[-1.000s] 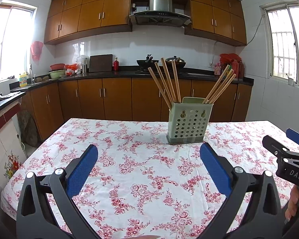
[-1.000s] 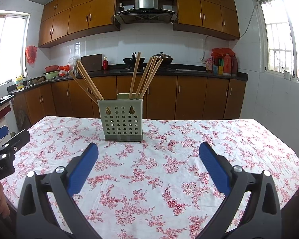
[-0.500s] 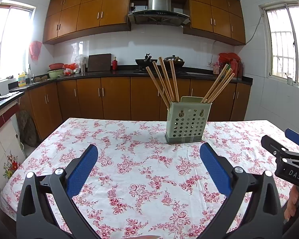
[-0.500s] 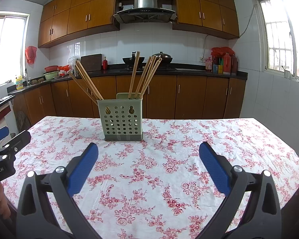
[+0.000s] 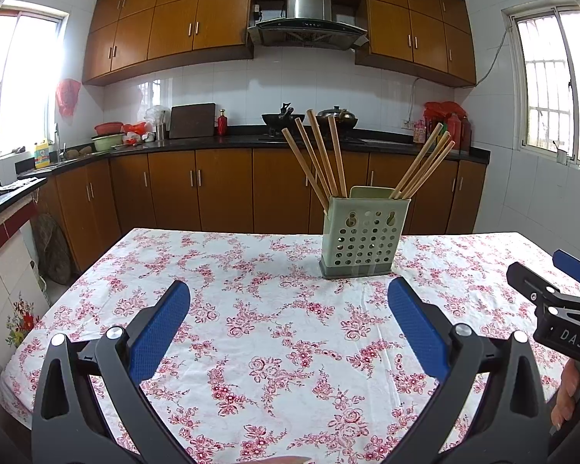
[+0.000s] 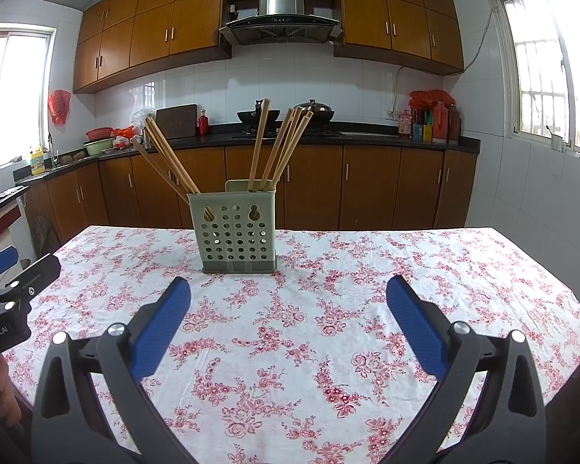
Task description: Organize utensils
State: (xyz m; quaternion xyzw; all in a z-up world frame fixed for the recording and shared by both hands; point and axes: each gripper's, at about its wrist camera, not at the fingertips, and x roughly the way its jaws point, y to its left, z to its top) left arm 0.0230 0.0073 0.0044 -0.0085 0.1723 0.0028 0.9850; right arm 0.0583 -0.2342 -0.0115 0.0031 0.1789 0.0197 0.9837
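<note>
A pale green perforated utensil holder [image 5: 363, 236] stands upright on the floral tablecloth, also in the right wrist view [image 6: 236, 237]. Wooden chopsticks [image 5: 321, 154] lean left in one side and others [image 5: 423, 164] lean right in the other; they show too in the right wrist view [image 6: 170, 160]. My left gripper [image 5: 288, 301] is open and empty, short of the holder. My right gripper [image 6: 288, 295] is open and empty, also short of it. Each gripper shows at the edge of the other's view [image 5: 560, 301] [image 6: 7, 290].
The table [image 6: 444, 270] carries a white cloth with red flowers and only the holder stands on it. Behind it run wooden kitchen cabinets [image 5: 220, 189] and a dark counter with a wok, bottles and bowls. The table's edges fall off at left and right.
The left wrist view has drifted slightly, so the holder sits a little further left and higher. The right wrist view is almost unchanged. Both grippers stay open.
</note>
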